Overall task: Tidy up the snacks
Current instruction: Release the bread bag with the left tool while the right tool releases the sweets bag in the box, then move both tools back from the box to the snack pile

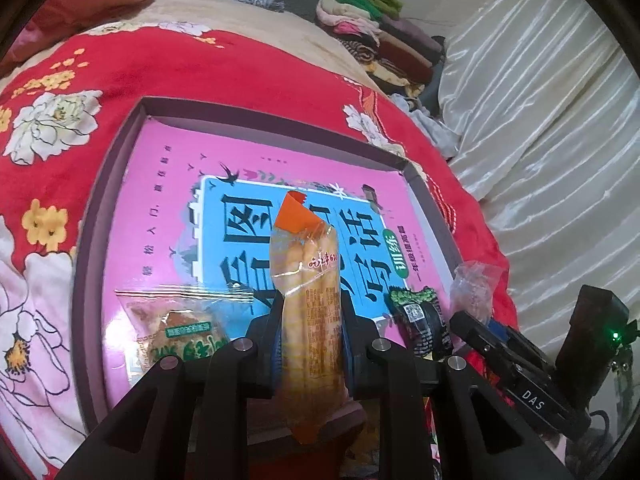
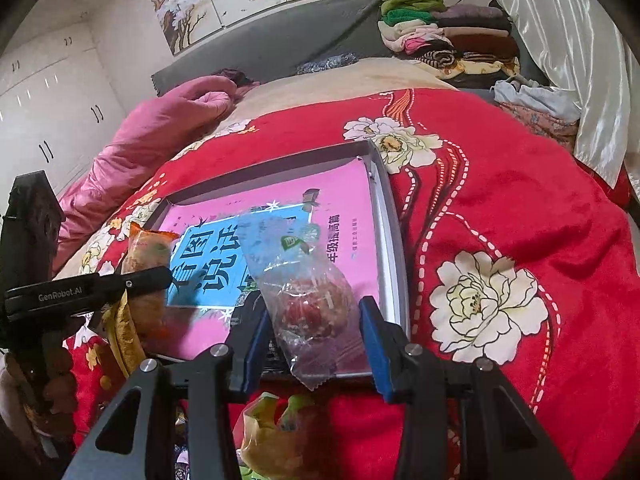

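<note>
The left gripper (image 1: pixel 310 336) is clenched on a long orange snack packet (image 1: pixel 308 280), its pads pressing both sides of the wrapper; the packet stands up between the fingers, over the near edge of the shallow box (image 1: pixel 256 114). The right gripper (image 2: pixel 314 320), just to the left gripper's right, holds a clear-wrapped reddish snack (image 2: pixel 312 304) between its blue pads (image 2: pixel 374 332) — whether the right-hand pad presses the wrapper cannot be told.

Beyond the fingertips lies the box, floored by a pink book (image 1: pixel 168 184). Two snacks already rest inside at its near edge: a clear-wrapped pastry (image 1: pixel 176 328) left of the left gripper and a small dark packet (image 1: pixel 420 320) to its right.

So the job looks partway through — two pieces boxed, two in hand and not yet set down. Below the right gripper, a yellow-green wrapper (image 2: pixel 272 432) lies on the red floral quilt (image 2: pixel 500 220), seemingly left to collect.
</note>
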Demonstrator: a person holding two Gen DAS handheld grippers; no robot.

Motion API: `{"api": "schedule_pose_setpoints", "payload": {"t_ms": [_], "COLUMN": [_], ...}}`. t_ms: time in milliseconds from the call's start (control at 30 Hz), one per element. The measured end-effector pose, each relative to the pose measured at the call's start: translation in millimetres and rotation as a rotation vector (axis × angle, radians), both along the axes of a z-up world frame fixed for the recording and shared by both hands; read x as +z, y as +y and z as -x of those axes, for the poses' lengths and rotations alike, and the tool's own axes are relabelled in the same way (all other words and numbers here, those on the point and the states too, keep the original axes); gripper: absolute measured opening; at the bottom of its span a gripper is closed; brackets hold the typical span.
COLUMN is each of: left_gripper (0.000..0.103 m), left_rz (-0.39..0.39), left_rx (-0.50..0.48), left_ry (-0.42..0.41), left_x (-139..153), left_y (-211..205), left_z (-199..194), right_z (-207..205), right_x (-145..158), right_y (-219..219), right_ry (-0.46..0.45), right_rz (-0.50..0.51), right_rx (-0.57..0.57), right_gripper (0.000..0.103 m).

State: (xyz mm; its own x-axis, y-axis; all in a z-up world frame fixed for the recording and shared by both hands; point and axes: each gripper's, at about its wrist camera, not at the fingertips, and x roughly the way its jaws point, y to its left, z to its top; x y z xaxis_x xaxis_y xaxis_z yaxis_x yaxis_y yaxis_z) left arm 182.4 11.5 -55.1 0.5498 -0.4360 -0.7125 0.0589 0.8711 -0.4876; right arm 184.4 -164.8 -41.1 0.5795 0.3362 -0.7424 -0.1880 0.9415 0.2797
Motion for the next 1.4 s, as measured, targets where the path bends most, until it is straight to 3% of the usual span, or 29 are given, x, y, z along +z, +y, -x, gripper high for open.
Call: {"api": "schedule_pose_setpoints", "payload": {"t_ms": [633, 1233, 1400], "left_gripper": [0.027, 0.041, 0.052], "left_rz": [-0.001, -0.033, -0.047], "left_rx": [-0.003, 0.026, 0.037], "left_ry": [0.018, -0.003, -0.002], "left_x": [-0.6, 15.6, 20.7], "left_y": [0.6, 9.5, 13.9], "left_z": [-2.7, 6.2, 12.8], "right_z": [1.7, 2.3, 3.0], "right_x": [3.5, 5.0, 7.3], "right_y": [-3.2, -3.1, -4.8], "right_ry": [-0.011, -0.009, -0.013], "right_rz": [-0.007, -0.015, -0.022], "right_rx": [-0.009, -0.008, -0.011], "right_gripper": [0.045, 0.045, 0.047]}}
